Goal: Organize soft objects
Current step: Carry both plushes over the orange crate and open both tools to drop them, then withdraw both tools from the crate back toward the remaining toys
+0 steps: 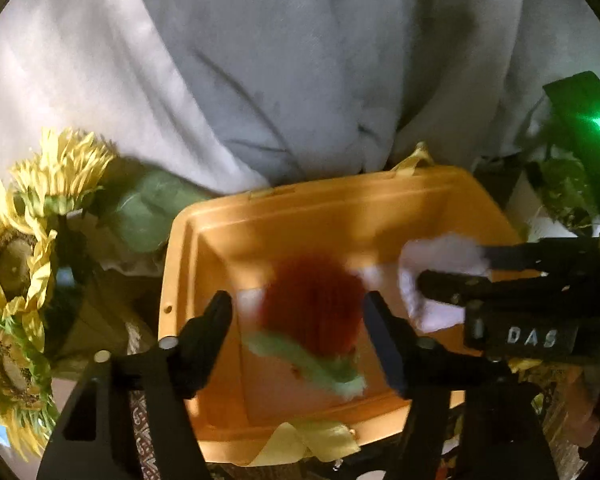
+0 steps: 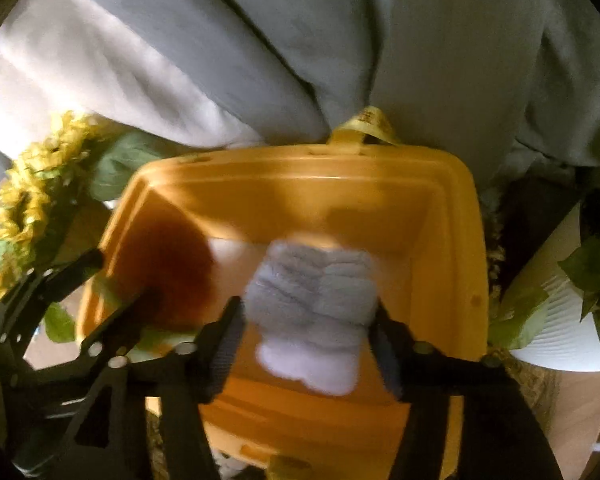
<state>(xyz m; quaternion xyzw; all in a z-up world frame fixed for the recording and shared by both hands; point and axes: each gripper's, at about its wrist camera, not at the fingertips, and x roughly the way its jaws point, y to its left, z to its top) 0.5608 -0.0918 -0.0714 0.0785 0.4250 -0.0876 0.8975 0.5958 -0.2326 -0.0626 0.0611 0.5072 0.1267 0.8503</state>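
Both claws hung over one orange bin [image 1: 220,216] when I checked my two feeds. On my left claw [image 1: 298,312] the fingers stood apart with nothing clamped; one red plush with a green fringe [image 1: 312,300] lay blurred between and just beyond them, and I could not tell whether it touched the bin floor. My right claw [image 2: 308,320] sat wide too, yet one white fluffy toy [image 2: 312,300] filled the gap and met both fingers [image 2: 228,340], so I read it as pinched there, above the bin's inside. From the left camera that same toy [image 1: 436,264] showed to the right of my left claw, held by the other tool.

I counted two soft toys, one bin and two yellow ribbon handles, one on the far rim [image 2: 364,128] and one on the near rim [image 1: 300,440].

Left of the claws stood a bunch of sunflowers [image 1: 16,256], at least three heads, close against the bin's left wall. Ahead, touching the far rim, grey cloth [image 1: 300,60] closed off that side. Right of the bin sat a white ribbed pot with green leaves [image 2: 560,312].

Open room lay inside the bin, ahead of both claws toward its back wall.
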